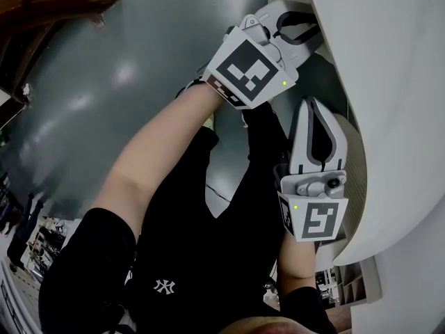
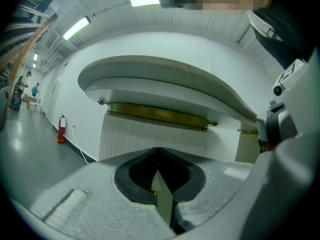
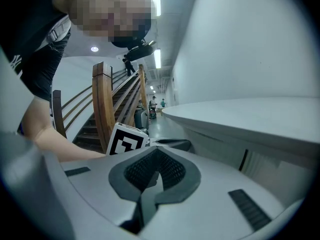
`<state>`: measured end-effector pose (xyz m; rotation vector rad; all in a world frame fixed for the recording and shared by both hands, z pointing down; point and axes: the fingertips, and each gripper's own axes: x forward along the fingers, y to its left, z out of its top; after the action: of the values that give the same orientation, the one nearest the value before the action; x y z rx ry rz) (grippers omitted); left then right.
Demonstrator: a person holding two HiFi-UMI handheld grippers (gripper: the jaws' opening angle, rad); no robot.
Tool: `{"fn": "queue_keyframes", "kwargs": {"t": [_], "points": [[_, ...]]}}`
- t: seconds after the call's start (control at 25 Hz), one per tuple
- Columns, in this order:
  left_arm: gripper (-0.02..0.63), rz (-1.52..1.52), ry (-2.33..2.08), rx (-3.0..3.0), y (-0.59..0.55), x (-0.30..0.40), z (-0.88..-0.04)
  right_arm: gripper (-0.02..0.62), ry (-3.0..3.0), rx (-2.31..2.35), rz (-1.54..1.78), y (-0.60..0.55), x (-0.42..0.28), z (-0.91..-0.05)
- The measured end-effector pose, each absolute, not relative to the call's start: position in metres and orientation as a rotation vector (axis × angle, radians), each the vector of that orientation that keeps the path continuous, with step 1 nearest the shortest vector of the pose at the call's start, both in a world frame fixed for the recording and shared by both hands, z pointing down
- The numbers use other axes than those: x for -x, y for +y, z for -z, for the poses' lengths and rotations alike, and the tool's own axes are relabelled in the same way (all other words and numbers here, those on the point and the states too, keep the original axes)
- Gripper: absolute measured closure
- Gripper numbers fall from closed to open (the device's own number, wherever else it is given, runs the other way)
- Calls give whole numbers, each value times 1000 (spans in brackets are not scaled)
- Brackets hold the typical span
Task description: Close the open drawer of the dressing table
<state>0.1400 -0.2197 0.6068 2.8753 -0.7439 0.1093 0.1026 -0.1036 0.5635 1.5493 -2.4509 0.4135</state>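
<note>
I wear a black short-sleeved T-shirt (image 1: 174, 256) with a small white monogram. My left tongs (image 2: 159, 150) and right tongs (image 3: 155, 150) are pale grey plastic with black ribbed pads (image 3: 150, 170). Each bears a white cube with black square markers (image 1: 247, 65); the left cube's green light sits at 4 o'clock.

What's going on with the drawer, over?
Shut and empty: left gripper, right gripper. Both beside dressing table. Drawer not made out, open or closed unknown. Nothing seen blocking.
</note>
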Motion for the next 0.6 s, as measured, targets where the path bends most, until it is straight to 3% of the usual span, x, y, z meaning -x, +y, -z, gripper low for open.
{"fn": "queue_keyframes", "kwargs": {"t": [0.6], "points": [[595,-33,-732,-2850,-219,-138,-600,580,-2456,-1561,-397,-105,-103,-560]]}}
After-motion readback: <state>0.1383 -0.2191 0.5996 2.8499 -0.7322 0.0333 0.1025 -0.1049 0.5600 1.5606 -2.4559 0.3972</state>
